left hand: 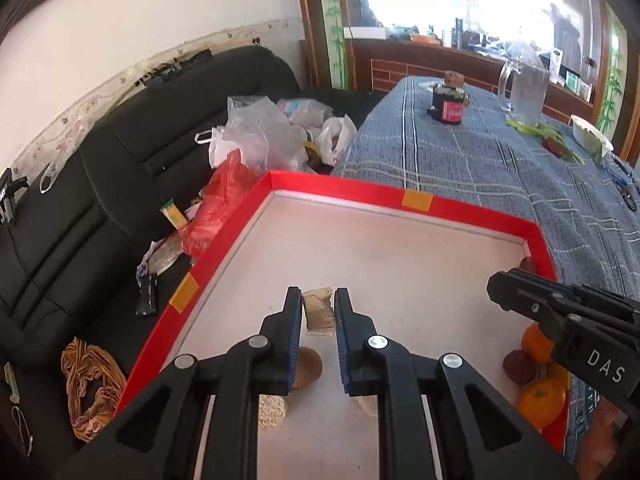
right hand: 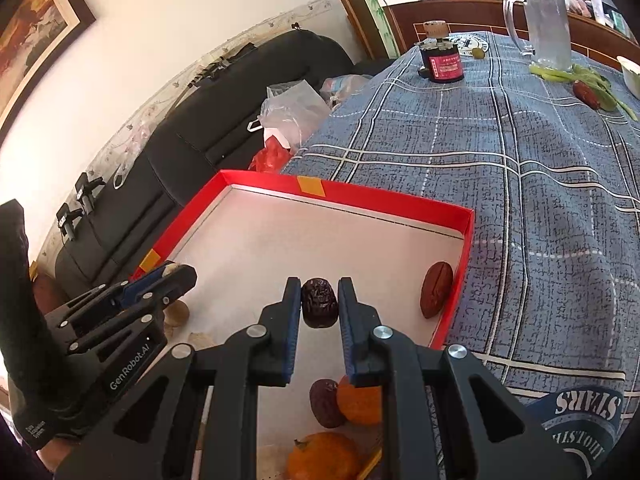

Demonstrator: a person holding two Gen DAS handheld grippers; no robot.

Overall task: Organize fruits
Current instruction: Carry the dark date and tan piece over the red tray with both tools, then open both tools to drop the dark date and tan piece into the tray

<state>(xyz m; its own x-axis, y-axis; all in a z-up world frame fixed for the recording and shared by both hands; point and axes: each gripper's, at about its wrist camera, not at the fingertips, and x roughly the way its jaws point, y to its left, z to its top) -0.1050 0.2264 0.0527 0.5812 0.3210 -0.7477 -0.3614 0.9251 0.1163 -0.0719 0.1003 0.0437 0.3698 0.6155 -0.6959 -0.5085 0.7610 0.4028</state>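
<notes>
Jaws of the left gripper (left hand: 318, 312) pinch a pale, fibrous chunk (left hand: 319, 317); the right gripper (right hand: 319, 307) jaws clamp a wrinkled dark date (right hand: 319, 307), both above the red-walled cardboard tray (right hand: 384, 199) holding glossy round oranges (right hand: 323, 456).

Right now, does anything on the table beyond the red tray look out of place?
Yes. One red date lies loose on the blue tablecloth among green vegetable scraps, near the glass pitcher, far from the red tray. The other fruit sits in the tray.
</notes>
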